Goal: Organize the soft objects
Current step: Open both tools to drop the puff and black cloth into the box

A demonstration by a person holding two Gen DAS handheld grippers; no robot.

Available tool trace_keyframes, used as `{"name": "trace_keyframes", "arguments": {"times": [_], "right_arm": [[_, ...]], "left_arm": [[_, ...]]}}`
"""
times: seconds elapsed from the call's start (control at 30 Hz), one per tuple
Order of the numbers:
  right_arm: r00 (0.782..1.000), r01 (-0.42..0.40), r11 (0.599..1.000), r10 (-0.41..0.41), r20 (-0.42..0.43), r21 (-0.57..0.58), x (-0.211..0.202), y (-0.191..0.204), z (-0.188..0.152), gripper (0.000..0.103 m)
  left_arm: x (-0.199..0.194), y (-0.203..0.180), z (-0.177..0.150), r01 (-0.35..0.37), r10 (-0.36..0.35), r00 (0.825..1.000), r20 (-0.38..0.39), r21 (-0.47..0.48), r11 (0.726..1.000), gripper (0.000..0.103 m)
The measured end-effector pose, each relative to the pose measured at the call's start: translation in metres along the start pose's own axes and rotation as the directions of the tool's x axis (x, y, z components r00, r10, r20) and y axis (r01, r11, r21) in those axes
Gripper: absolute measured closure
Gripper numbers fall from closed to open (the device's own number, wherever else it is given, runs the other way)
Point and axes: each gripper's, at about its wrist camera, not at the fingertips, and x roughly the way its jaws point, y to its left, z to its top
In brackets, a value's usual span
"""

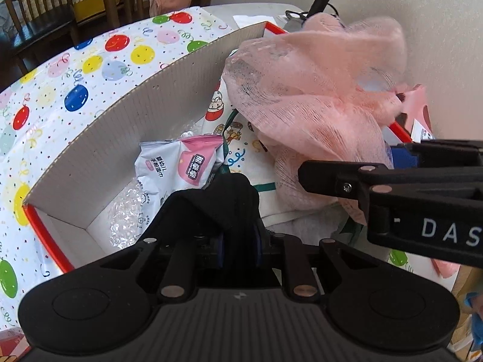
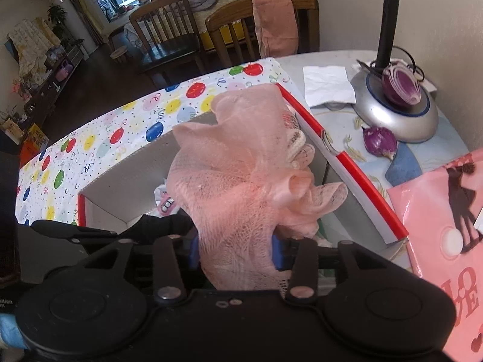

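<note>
A pale pink, loosely bunched mesh bath pouf [image 2: 241, 178] is clamped between the blue-padded fingers of the right gripper [image 2: 235, 252], its jaws drawn in until the netting is squeezed between them, and it hangs over the open white cardboard box with red edges [image 2: 359, 178]. From the left wrist camera the same pouf [image 1: 317, 90] billows above the box's right half, with the right gripper's black arm reaching in from the right edge below it. The left gripper [image 1: 238, 247] has its jaws nearly closed on a black, folded piece of soft fabric [image 1: 220, 202], held low over the near end of the box [image 1: 120, 126]. Inside the box lie a white-and-pink plastic packet of wipes [image 1: 178, 166], a white cloth printed with cartoon figures [image 1: 238, 138] and clear bubble wrap [image 1: 123, 214]. The box stands on a white tablecloth patterned with coloured balloons [image 1: 90, 66]. Beside the box on the right are a pink glossy gift bag [image 2: 446, 226], a halved purple onion [image 2: 401, 87] resting on a silver lamp base [image 2: 395, 114], and a smaller purple onion piece [image 2: 380, 141] near it.
</note>
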Motion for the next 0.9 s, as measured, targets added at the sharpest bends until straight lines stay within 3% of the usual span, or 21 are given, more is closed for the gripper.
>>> {"name": "trace_keyframes", "arguments": {"times": [0.27, 0.5, 0.6, 0.7, 0.9], "right_arm": [[0.999, 0.004, 1.000, -0.003, 0.033, -0.022, -0.016, 0.007, -0.004, 0.044], [0.997, 0.005, 0.999, -0.002, 0.072, -0.045, -0.038, 0.013, -0.013, 0.040], [0.996, -0.007, 0.998, 0.013, 0.090, -0.060, -0.049, 0.018, -0.018, 0.038], [0.994, -0.014, 0.996, 0.023, 0.111, -0.085, -0.061, 0.027, -0.025, 0.035], [0.983, -0.019, 0.993, 0.039, 0.177, -0.113, -0.087, 0.041, -0.036, 0.030]], "left_arm": [[-0.025, 0.000, -0.013, 0.013, -0.014, 0.998, 0.055, 0.009, 1.000, 0.082], [-0.055, 0.004, -0.025, 0.003, -0.005, 0.992, 0.126, 0.015, 1.000, 0.082], [-0.071, 0.005, -0.034, -0.010, 0.005, 0.987, 0.161, 0.026, 1.000, 0.071], [-0.090, 0.006, -0.043, -0.011, 0.003, 0.976, 0.215, 0.032, 0.999, 0.030], [-0.126, 0.011, -0.062, 0.002, -0.013, 0.956, 0.293, 0.040, 0.999, 0.028]]}}
